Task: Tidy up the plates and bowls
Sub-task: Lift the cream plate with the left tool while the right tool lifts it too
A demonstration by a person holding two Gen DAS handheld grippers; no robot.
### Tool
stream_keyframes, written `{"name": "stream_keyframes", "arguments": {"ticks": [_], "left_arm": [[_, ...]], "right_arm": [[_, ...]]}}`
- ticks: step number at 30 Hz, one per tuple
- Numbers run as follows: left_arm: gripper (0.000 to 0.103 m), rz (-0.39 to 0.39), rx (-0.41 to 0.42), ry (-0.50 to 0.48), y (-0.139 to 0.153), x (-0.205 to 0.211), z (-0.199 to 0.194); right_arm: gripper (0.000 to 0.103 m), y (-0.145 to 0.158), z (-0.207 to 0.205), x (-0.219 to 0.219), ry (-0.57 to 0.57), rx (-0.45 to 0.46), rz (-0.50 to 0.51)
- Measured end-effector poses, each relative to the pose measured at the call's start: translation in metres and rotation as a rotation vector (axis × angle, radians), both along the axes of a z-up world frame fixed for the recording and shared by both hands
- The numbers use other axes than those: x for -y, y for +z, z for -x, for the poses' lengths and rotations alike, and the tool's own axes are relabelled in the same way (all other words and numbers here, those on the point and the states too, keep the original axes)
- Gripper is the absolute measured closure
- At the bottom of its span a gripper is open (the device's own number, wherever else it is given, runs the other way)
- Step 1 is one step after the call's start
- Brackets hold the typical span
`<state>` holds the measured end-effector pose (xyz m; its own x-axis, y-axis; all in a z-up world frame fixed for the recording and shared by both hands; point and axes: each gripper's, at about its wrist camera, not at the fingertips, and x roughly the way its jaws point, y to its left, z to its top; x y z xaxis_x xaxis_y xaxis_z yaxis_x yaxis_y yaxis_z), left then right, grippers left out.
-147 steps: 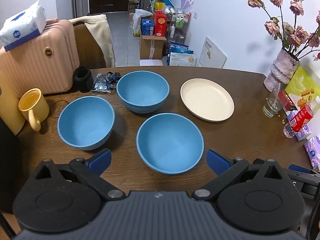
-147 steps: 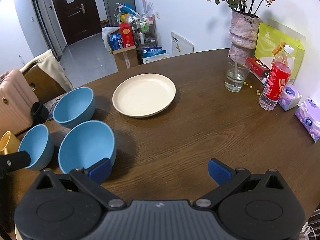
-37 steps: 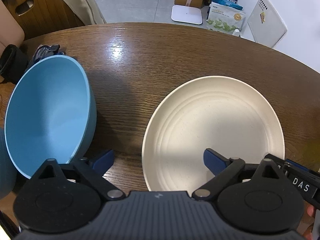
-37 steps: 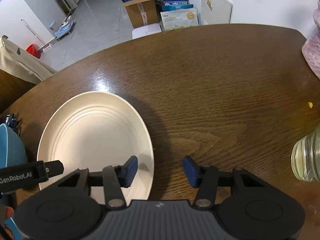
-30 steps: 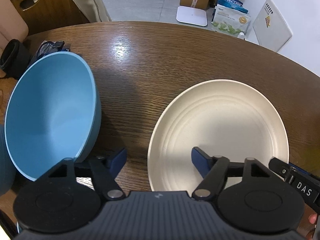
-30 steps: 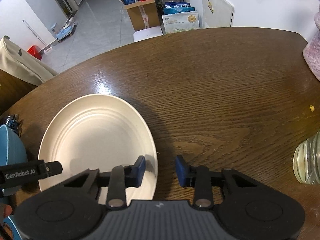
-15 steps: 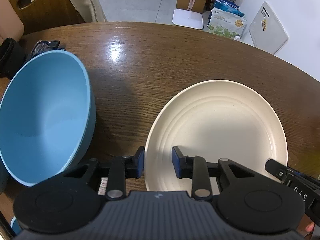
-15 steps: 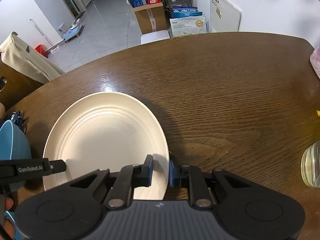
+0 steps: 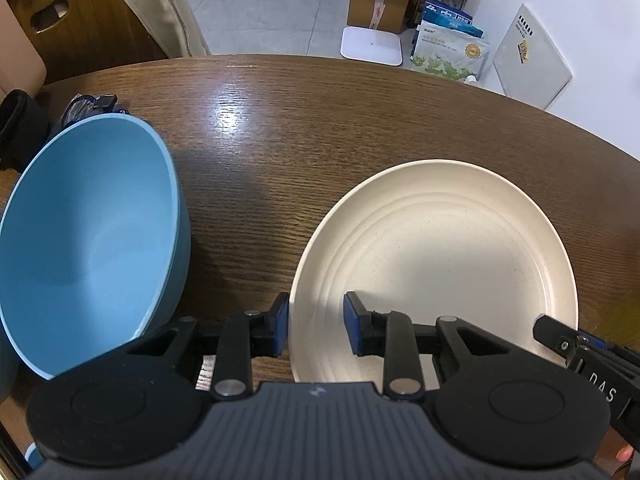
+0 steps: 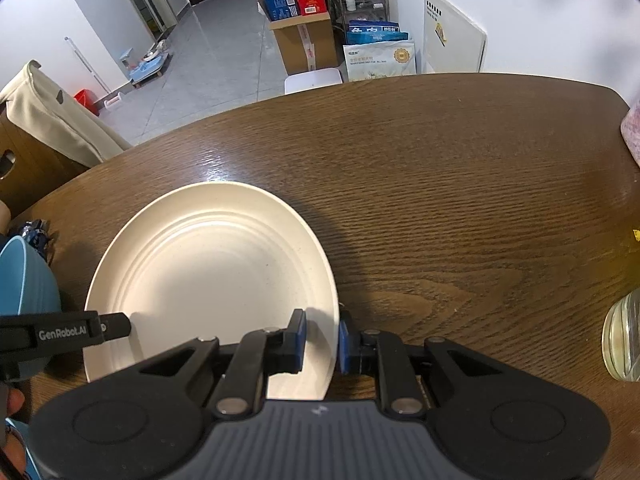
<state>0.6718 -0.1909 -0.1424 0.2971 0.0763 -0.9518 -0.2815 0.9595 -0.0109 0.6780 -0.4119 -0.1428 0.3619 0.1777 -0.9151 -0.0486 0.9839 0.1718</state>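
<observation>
Since a second ago you've closed both grippers onto the one cream plate [image 9: 436, 256]. Your left gripper [image 9: 316, 326] now pinches its near-left rim, one pad outside and one inside; your right gripper [image 10: 322, 340] clamps the near-right rim the same way. The plate sits on the wooden table [image 10: 460, 184], beside one blue bowl [image 9: 88, 240] on its left. One glass [image 10: 624, 340] stands at the right edge.

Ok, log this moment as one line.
left gripper: shut on plate left rim | right gripper: shut on plate right rim | plate: on table | blue bowl: beside plate, untouched
</observation>
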Motion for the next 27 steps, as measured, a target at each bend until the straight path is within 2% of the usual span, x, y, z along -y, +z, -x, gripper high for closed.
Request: {"name": "stream_keyframes", "arguments": {"ticks": [7,12,16,27], "left_arm": [[0.075,0.01,0.005,-0.002,0.001,-0.002,0.003],[0.083,0.049,0.008,0.012,0.002,-0.013,0.003],[0.085,0.075,0.012,0.021,0.002,-0.019,0.004],[0.086,0.045,0.03,0.005,0.004,-0.014,0.009]], "right_arm": [[0.087,0.001,0.001,0.001,0.003,0.004,-0.004],[0.088,0.0,0.001,0.009,0.003,0.007,-0.034],[0.088,0.0,0.0,0.01,0.003,0.007,-0.033],[0.092,-0.004,0.01,0.021,-0.03,0.049,-0.091]]}}
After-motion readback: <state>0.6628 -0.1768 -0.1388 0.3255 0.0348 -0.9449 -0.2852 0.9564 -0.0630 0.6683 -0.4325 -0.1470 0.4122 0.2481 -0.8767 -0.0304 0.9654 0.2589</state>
